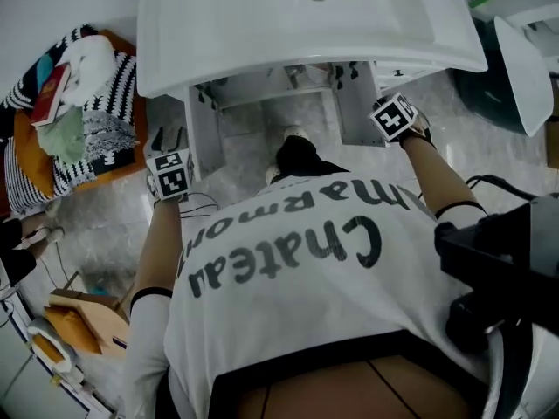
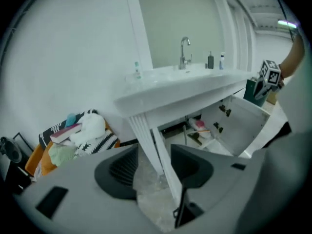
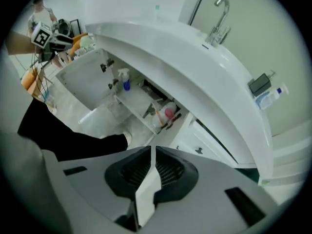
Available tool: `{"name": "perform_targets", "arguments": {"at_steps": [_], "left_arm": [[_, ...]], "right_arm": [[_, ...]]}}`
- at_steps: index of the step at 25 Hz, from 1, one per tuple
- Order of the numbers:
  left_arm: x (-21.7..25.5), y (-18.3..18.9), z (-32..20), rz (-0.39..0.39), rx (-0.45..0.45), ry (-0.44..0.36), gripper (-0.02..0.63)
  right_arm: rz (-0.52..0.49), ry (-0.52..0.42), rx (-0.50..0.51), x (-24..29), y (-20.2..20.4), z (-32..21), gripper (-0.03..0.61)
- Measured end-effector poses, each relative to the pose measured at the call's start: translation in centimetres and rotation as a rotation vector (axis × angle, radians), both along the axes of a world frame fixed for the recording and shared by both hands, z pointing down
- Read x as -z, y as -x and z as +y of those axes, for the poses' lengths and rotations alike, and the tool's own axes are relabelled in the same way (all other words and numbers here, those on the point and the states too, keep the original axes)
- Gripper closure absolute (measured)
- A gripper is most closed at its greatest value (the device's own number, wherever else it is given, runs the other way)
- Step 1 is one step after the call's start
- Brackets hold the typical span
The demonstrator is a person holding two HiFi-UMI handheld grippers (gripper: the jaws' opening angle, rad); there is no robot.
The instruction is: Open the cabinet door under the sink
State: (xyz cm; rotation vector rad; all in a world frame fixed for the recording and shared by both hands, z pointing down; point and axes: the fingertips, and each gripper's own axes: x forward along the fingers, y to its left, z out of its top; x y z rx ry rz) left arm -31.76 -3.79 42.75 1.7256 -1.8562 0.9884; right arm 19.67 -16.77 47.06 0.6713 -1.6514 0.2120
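You had the left door (image 1: 203, 136) at 11 o'clock and the right door (image 1: 356, 105) at 1 o'clock open, so the task looked done; your left gripper (image 2: 153, 172) was apart and empty, and your right gripper (image 3: 152, 168) was closed on nothing.

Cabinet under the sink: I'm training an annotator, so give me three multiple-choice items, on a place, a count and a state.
1. Where is the heap of black-and-white striped cloth? A. left of the white sink cabinet B. inside it C. in the basin
2. How many flat white cabinet doors stand open? A. none B. one C. two
3. How do the left gripper's jaws stand? A. shut on a bottle B. apart, gripping nothing C. shut on a handle
A: it lies on the floor at the head view's left. C: both swing outward. B: a gap shows between the pads.
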Motion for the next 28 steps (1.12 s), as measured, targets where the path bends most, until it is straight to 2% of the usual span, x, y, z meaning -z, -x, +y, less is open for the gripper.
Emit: {"name": "perform_targets", "arguments": {"at_steps": [2, 7, 11, 13, 16, 19, 22, 24, 28], "left_arm": [[2.3, -2.2, -1.2, 0.045, -0.014, -0.08, 0.403], [7.5, -9.4, -2.9, 0.244, -0.041, -0.248, 0.416], [11.3, -14.9, -3.0, 0.351, -0.09, -0.337, 0.455], [12.8, -17.5, -2.3, 0.359, -0.146, -0.364, 0.506], [15.3, -20.1, -1.1, 0.384, -0.196, -0.406, 0.554], [17.1, -22.0, 0.4, 0.438, -0.168, -0.437, 0.579], [17.6, -25.0, 2.3, 0.539, -0.143, -0.443, 0.603], [17.3, -27.2, 3.2, 0.58, -0.143, -0.428, 0.606], [17.1, -30.7, 4.6, 0.547, -0.16, -0.413, 0.606]], "right_arm": [[-0.127, -0.015, -0.013, 1.6, 3.3, 0.7, 0.541], [-0.562, -0.012, -0.148, 7.6, 11.7, 2.5, 0.541], [-0.903, 0.107, -0.256, 12.3, 15.8, 4.1, 0.541], [-1.064, 0.142, -0.255, 15.3, 16.6, 5.3, 0.541], [-1.26, 0.084, -0.167, 20.5, 16.8, 6.4, 0.541], [-1.361, 0.089, -0.119, 23.8, 15.6, 7.6, 0.543], [-1.413, 0.141, -0.13, 25.2, 13.4, 8.9, 0.549], [-1.389, 0.131, -0.104, 25.3, 11.9, 9.9, 0.555], [-1.269, 0.054, 0.034, 24.1, 9.6, 12.8, 0.561]]}}
